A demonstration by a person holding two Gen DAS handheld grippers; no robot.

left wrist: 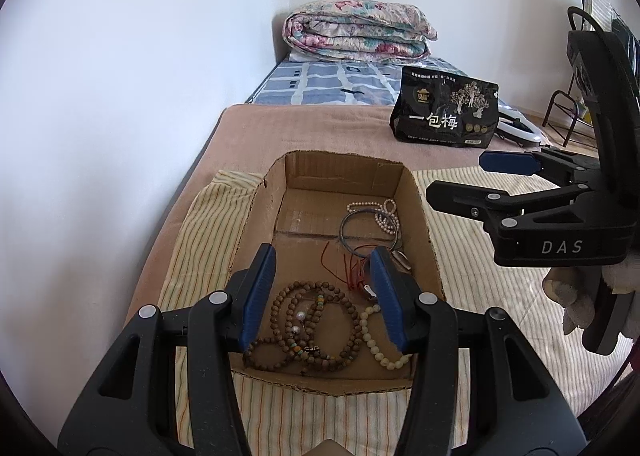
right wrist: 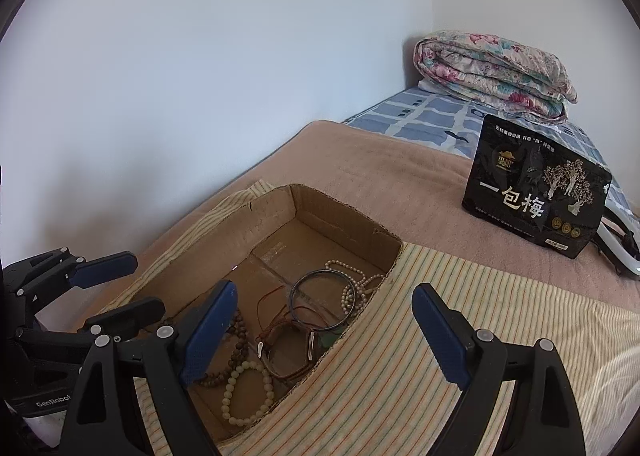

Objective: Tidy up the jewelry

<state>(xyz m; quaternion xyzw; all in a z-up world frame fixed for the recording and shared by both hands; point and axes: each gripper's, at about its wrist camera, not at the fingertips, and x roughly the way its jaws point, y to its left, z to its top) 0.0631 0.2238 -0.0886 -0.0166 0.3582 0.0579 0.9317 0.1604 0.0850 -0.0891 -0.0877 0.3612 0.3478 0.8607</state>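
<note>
Jewelry: kept inside the open cardboard box point(left wrist: 416, 216) on the bed point(left wrist: 320, 128).
Bed: covered by a pink blanket and a striped cloth point(right wrist: 460, 316); a folded floral quilt point(left wrist: 356, 30) and a black snack bag point(right wrist: 536, 186) are seen farther back.
Wooden bead necklace point(left wrist: 316, 332): coiled at the box's near end.
Dark bangle point(right wrist: 320, 302): laid flat mid-box, beside a pearl strand point(left wrist: 384, 212).
Cream bead bracelet point(right wrist: 246, 392): placed near the front wall.
Left tool point(left wrist: 326, 296): held open over the beads, nothing gripped.
Right tool point(right wrist: 324, 336): spread wide above the box's right wall, nothing held.
</note>
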